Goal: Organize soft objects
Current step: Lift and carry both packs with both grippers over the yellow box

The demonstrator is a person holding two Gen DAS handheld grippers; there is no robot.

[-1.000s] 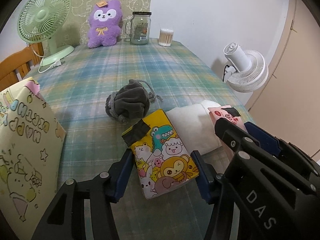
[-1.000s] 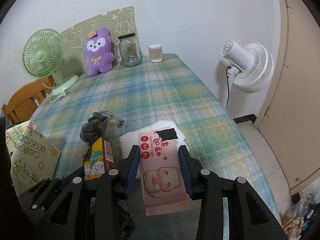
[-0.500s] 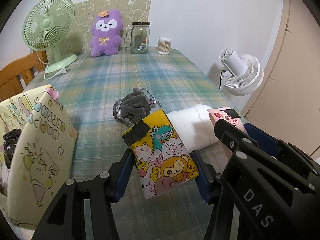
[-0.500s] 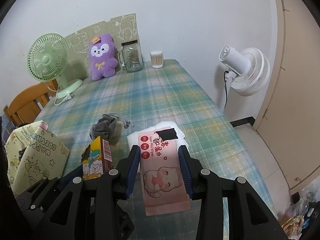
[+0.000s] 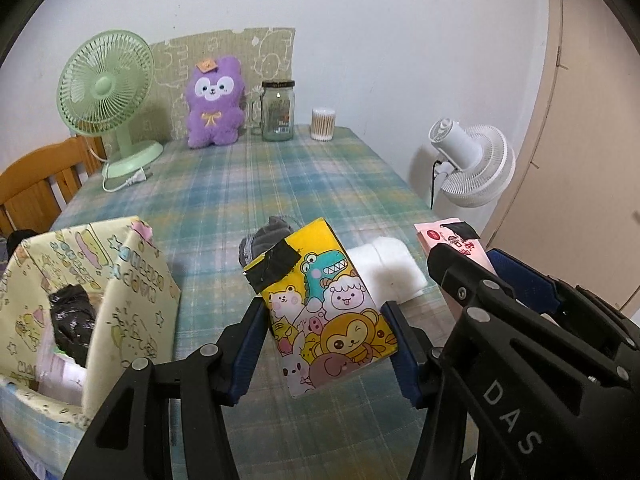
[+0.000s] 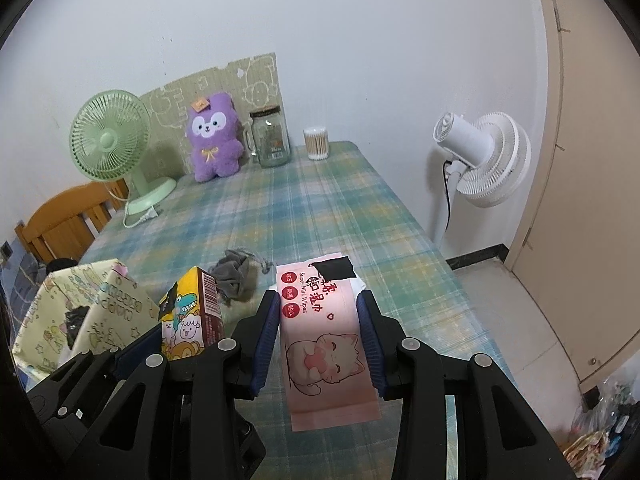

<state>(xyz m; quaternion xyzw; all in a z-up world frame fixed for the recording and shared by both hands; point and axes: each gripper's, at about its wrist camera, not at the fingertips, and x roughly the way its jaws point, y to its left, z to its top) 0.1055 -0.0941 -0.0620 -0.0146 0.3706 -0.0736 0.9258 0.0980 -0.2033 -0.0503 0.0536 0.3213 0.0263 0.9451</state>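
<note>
My left gripper [image 5: 326,320] is shut on a yellow cartoon tissue pack [image 5: 320,304] and holds it above the plaid table [image 5: 280,184]. My right gripper [image 6: 318,312] is shut on a pink wet-wipes pack [image 6: 324,332], also held above the table. The yellow pack also shows in the right wrist view [image 6: 192,316], the pink pack in the left wrist view [image 5: 452,240]. A grey drawstring pouch [image 6: 234,274] and a folded white towel [image 5: 390,268] lie on the table below. An open yellow gift bag [image 5: 80,304] with dark items inside stands at the left.
A purple plush [image 5: 214,108], a glass jar [image 5: 278,110] and a cotton swab tub [image 5: 322,124] stand at the table's far end. A green fan [image 5: 106,92] is at the far left. A white floor fan [image 5: 472,160] stands right of the table. A wooden chair [image 5: 36,184] is left.
Both grippers have risen and drawn back with their packs. More of the table and the gift bag's open top have come into view.
</note>
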